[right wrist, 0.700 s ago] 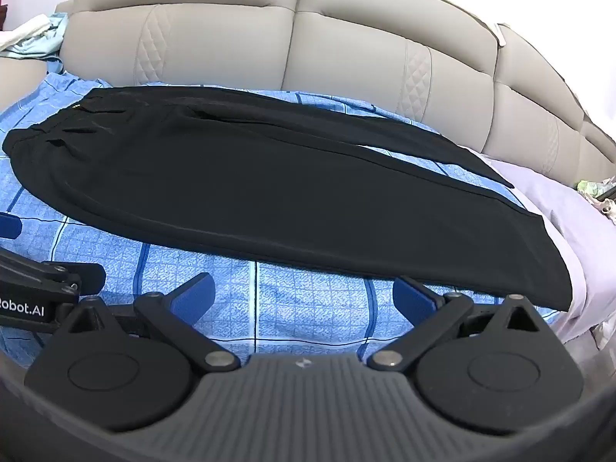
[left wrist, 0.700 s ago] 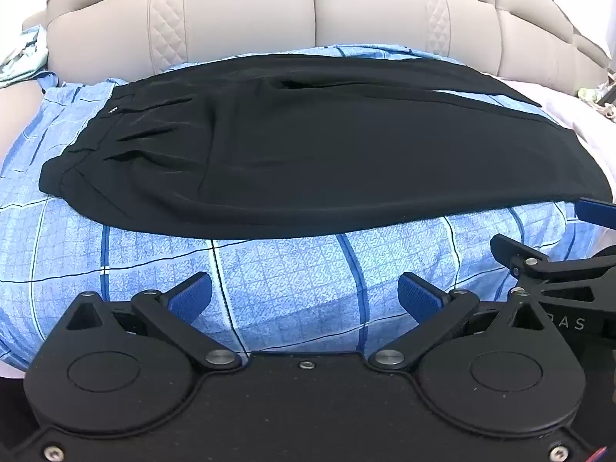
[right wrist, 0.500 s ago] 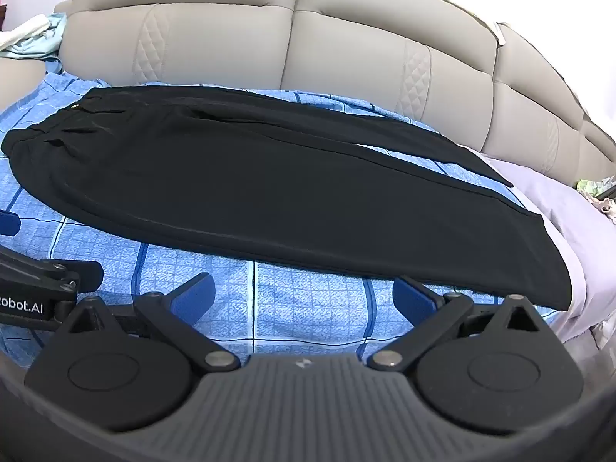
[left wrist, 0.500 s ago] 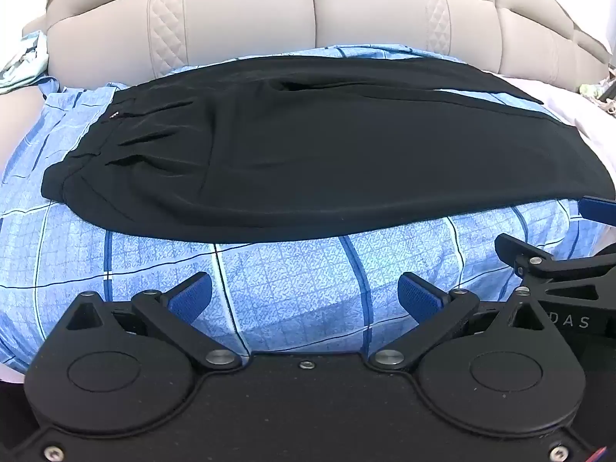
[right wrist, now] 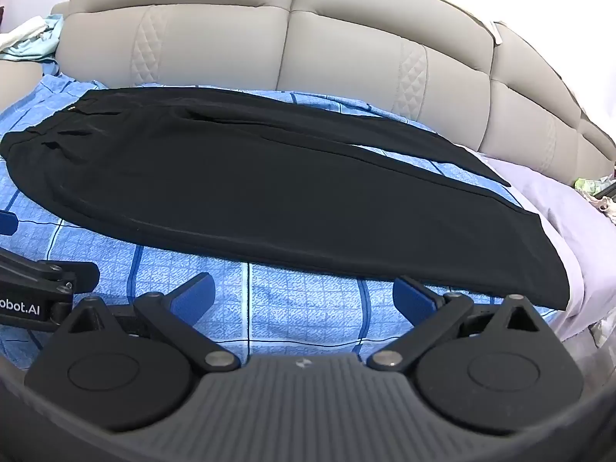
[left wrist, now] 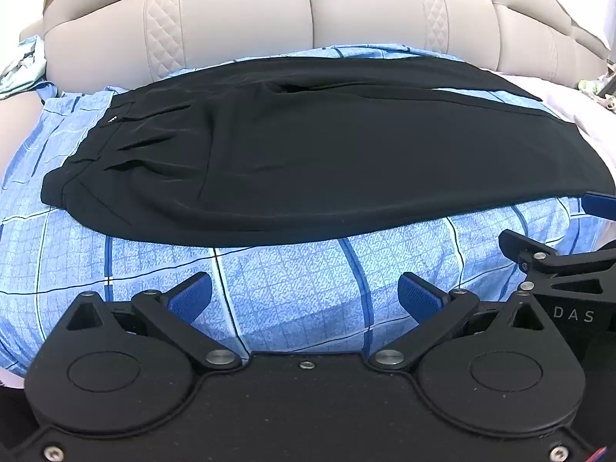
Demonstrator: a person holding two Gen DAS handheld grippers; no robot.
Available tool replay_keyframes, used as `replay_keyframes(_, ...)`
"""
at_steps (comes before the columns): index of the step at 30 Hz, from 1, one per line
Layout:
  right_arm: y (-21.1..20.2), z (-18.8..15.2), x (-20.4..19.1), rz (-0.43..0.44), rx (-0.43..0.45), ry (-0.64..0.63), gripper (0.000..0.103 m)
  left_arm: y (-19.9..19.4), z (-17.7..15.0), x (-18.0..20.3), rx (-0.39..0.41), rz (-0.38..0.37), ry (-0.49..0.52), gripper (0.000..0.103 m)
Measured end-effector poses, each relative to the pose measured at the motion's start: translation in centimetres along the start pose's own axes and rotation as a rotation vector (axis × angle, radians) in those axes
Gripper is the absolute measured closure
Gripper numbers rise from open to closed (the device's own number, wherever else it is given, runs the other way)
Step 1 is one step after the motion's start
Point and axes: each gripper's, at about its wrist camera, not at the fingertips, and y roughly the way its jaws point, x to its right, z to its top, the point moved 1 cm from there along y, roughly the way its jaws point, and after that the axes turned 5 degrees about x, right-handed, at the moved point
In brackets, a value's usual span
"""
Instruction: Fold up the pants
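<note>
Black pants (left wrist: 308, 154) lie flat across the blue checked sheet (left wrist: 292, 288), waistband at the left, legs running right; they also show in the right wrist view (right wrist: 288, 192). The legs lie one over the other. My left gripper (left wrist: 306, 294) is open and empty, hovering over the sheet in front of the pants' near edge. My right gripper (right wrist: 304, 292) is open and empty, also just short of the near edge, toward the leg end. Each gripper shows at the edge of the other's view.
A beige padded headboard (right wrist: 308, 38) runs behind the bed. Light clothes (right wrist: 30, 38) lie at the far left corner. A pale lilac sheet (right wrist: 558, 208) lies bare at the right, with small items (right wrist: 593, 188) beyond it.
Both views have shifted slightly; the left gripper has drifted a little so the pants sit lower and more central in its view. The pants have not moved. Both grippers stay open.
</note>
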Motion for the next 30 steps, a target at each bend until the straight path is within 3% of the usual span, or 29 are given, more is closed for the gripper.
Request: replay_keyframes(30,-0.26,0.14,0.09,-0.004,0.000,-0.003,0.000,-0.30,0.28,-0.07,0.016,0.002,0.019,0.000)
